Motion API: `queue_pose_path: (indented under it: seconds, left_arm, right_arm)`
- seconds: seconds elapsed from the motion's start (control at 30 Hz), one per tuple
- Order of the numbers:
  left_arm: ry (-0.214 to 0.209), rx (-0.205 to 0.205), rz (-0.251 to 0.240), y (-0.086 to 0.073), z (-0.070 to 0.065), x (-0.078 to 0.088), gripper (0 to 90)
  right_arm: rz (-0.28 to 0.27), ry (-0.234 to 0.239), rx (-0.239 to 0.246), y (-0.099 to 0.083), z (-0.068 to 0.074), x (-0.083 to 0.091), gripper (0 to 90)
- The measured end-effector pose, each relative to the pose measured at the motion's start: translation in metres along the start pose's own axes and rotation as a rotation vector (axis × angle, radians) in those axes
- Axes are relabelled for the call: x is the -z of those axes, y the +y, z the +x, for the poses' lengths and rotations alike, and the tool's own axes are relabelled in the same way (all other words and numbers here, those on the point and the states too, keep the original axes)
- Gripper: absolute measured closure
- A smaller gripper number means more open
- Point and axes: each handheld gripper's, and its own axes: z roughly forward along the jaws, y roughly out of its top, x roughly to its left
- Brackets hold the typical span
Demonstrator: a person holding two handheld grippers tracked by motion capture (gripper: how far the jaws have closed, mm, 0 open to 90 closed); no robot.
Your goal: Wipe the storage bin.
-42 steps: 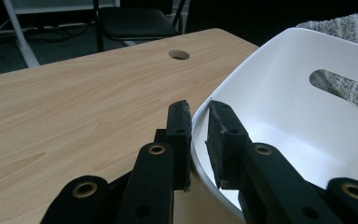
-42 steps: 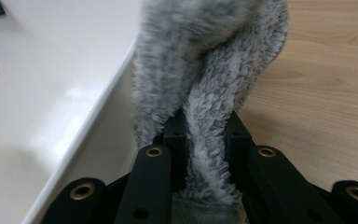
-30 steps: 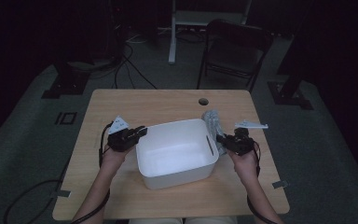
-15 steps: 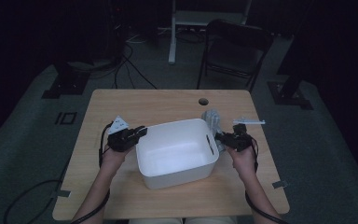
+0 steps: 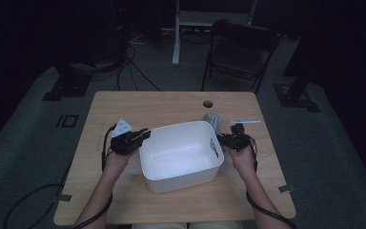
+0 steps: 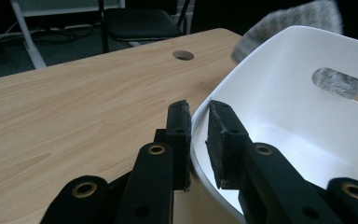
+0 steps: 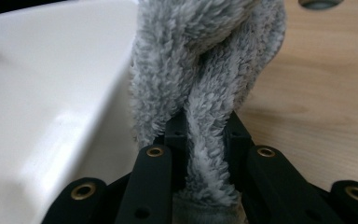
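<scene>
My left hand-held gripper (image 6: 196,140) is pinching the near rim of the white rectangular plastic tub (image 5: 178,155), one pad outside the wall and one inside; from the high view that gripper (image 5: 143,134) sits at the tub's left edge. The tub stands in the middle of the light wooden counter (image 5: 124,102). My right hand-held gripper (image 7: 205,135) is pinched on a fluffy grey cloth (image 7: 205,60), with the pile bunched between its pads and rising in a twisted fold just beside the tub's outer wall. From above, that gripper (image 5: 225,139) is at the tub's right side, and the cloth (image 5: 213,119) lies on the counter by the tub's far right corner.
</scene>
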Motion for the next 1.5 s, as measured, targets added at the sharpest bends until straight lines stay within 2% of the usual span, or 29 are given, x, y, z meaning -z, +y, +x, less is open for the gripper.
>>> queue_pose_path:
  seconds: [0.07,0.17,0.27,0.33,0.43,0.5,0.6,0.7,0.8,0.87,0.97,1.2,1.5]
  left_arm:
    - [-0.001,0.001,0.001,0.0,0.0,0.0,79.3]
    - [-0.003,0.001,0.001,0.0,0.0,0.0,79.2]
    - [-0.006,0.001,0.001,0.0,0.0,0.0,79.2]
    - [-0.005,0.002,0.001,0.0,0.0,0.0,79.2]
    - [0.001,0.001,0.0,0.0,0.0,0.0,79.3]
    - [0.004,0.001,-0.001,0.0,-0.001,-0.001,79.3]
    - [0.012,0.003,-0.002,0.0,-0.001,-0.001,79.3]
    - [0.016,0.001,-0.002,0.0,-0.002,-0.001,79.2]
    - [0.014,-0.001,-0.003,0.0,-0.002,-0.001,79.1]
    - [0.008,0.0,-0.003,0.0,-0.001,-0.001,79.0]
    - [0.003,-0.003,-0.003,0.0,-0.001,-0.001,79.0]
    - [-0.002,0.001,-0.003,0.0,0.0,0.0,78.9]
    - [0.001,0.002,-0.005,0.0,0.0,0.0,78.9]
  right_arm:
    - [-0.005,0.019,-0.024,0.0,-0.003,0.0,77.4]
    - [-0.031,0.018,-0.017,0.006,-0.003,0.006,77.3]
    - [-0.1,0.038,-0.04,0.016,-0.003,0.017,77.2]
    - [-0.141,0.048,-0.034,0.026,0.001,0.023,77.2]
    - [-0.104,0.007,0.026,0.033,0.008,0.018,77.4]
    - [-0.075,-0.007,0.045,0.033,0.008,0.013,77.6]
    - [-0.054,0.007,0.024,0.031,0.003,0.005,77.7]
    - [-0.011,-0.034,0.036,0.026,0.003,-0.007,78.0]
    - [0.003,-0.018,-0.001,0.02,-0.005,-0.016,77.9]
    - [-0.002,-0.014,-0.006,0.018,-0.006,-0.017,77.8]
    - [-0.014,0.002,-0.024,0.019,-0.011,-0.012,77.5]
    - [-0.045,-0.019,-0.027,0.013,-0.015,0.011,77.4]
    - [-0.07,-0.053,0.001,-0.017,-0.011,0.055,77.4]
